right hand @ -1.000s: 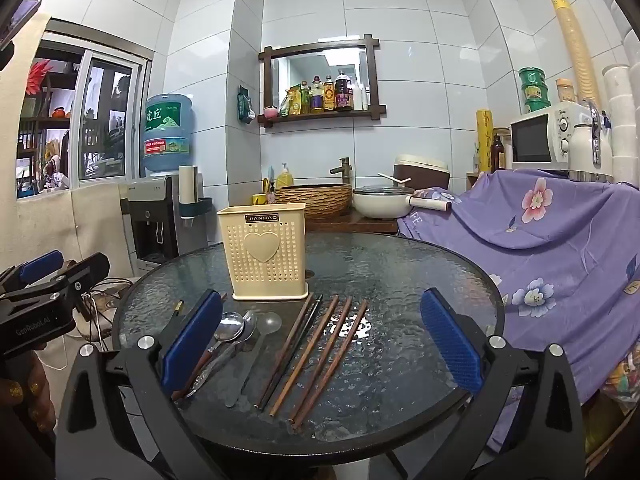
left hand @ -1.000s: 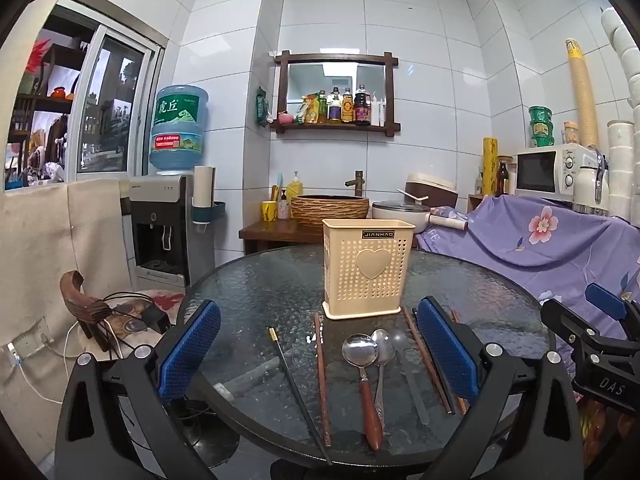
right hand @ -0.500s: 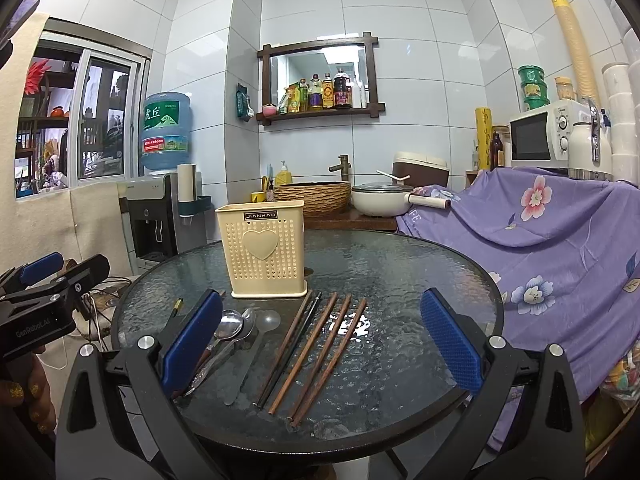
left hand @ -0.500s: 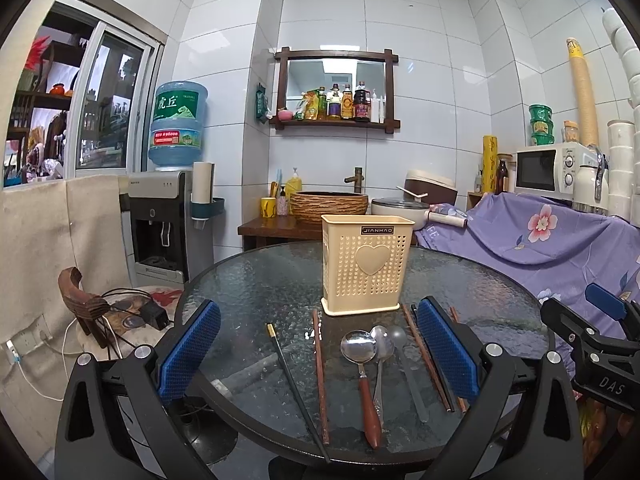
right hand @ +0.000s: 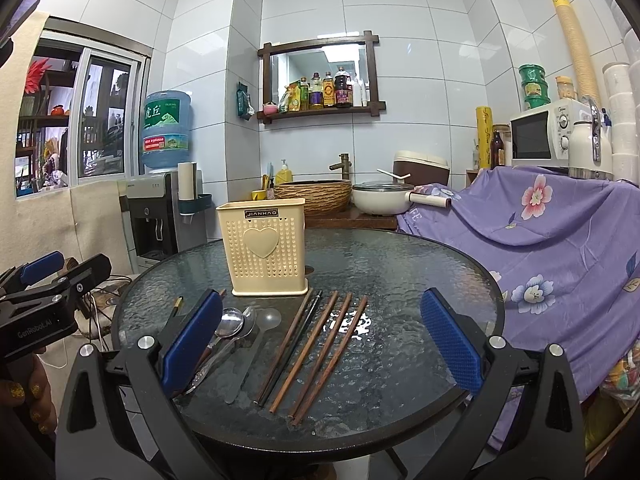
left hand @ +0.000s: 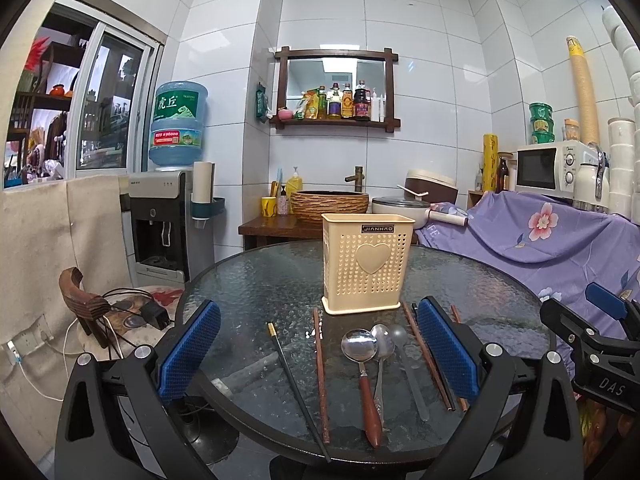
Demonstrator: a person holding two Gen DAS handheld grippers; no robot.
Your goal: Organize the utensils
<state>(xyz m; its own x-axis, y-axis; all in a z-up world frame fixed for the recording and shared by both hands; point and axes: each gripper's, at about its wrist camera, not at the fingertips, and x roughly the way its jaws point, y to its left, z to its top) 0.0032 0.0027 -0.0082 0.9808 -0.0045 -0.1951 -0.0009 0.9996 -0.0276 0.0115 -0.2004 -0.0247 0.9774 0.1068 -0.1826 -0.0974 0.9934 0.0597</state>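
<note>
A cream perforated utensil holder [left hand: 366, 266] [right hand: 264, 248] with a heart on its front stands upright on the round glass table [left hand: 256, 280] [right hand: 400, 264]. In front of it lie a wooden-handled spoon [left hand: 362, 364], a steel spoon [left hand: 382, 354], a translucent spoon [left hand: 404, 360], a black chopstick [left hand: 298, 390] and a brown chopstick [left hand: 320, 372]. Several more brown chopsticks [right hand: 320, 344] lie to the right. My left gripper [left hand: 318, 346] is open, held above the near utensils. My right gripper [right hand: 320, 340] is open over the chopsticks. Neither holds anything.
A water dispenser [left hand: 168, 224] stands at the back left. Behind the table a wooden counter carries a woven basin [left hand: 329, 206] and a pot [left hand: 396, 206]. Purple floral cloth [right hand: 540, 232] covers the right side, with a microwave [right hand: 544, 134] above. A wooden chair [left hand: 84, 308] sits at the left.
Both grippers have drifted slightly; the views shift a little. Nothing on the table has moved, and both stay open.
</note>
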